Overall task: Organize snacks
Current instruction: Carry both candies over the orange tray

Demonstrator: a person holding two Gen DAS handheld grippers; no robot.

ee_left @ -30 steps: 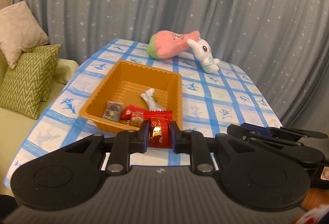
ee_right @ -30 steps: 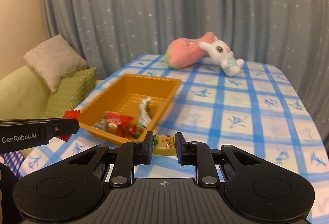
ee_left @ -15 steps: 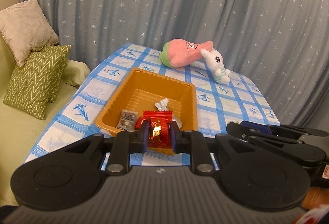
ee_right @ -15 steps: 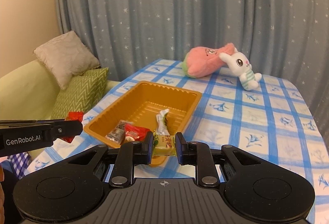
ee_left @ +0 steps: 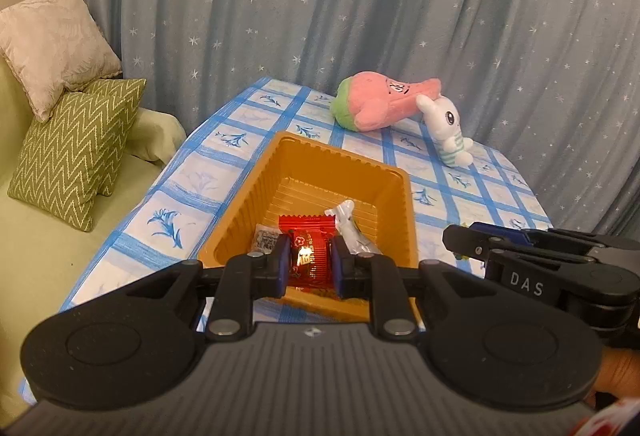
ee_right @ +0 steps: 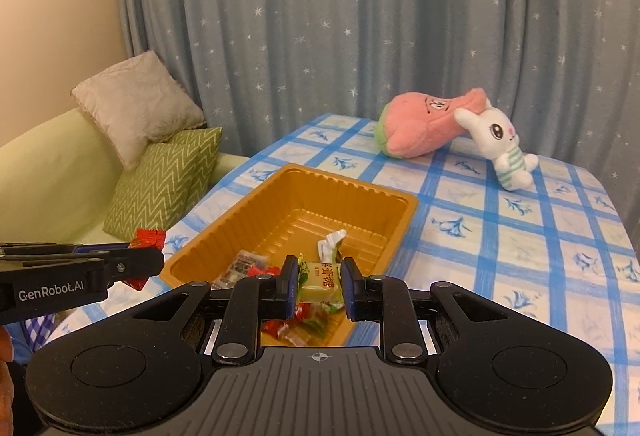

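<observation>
Both tools have carried forward until they hang over the near end of the orange tray (ee_left: 400,232). The left tool (ee_left: 308,266) clamps a red candy packet (ee_left: 306,256); the right tool (ee_right: 320,286) clamps a yellow-green candy (ee_right: 320,282). Both snacks seem ready to drop in.

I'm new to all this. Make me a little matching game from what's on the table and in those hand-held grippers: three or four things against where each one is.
Things:
1. red packet
2. yellow packet
3. white twisted wrapper
4. toy rabbit

Places:
A. lying in the orange tray
B. in the left hand-held gripper
C. on the checked cloth
D. in the right hand-held gripper

Pairs: 1-B, 2-D, 3-A, 4-C
</observation>
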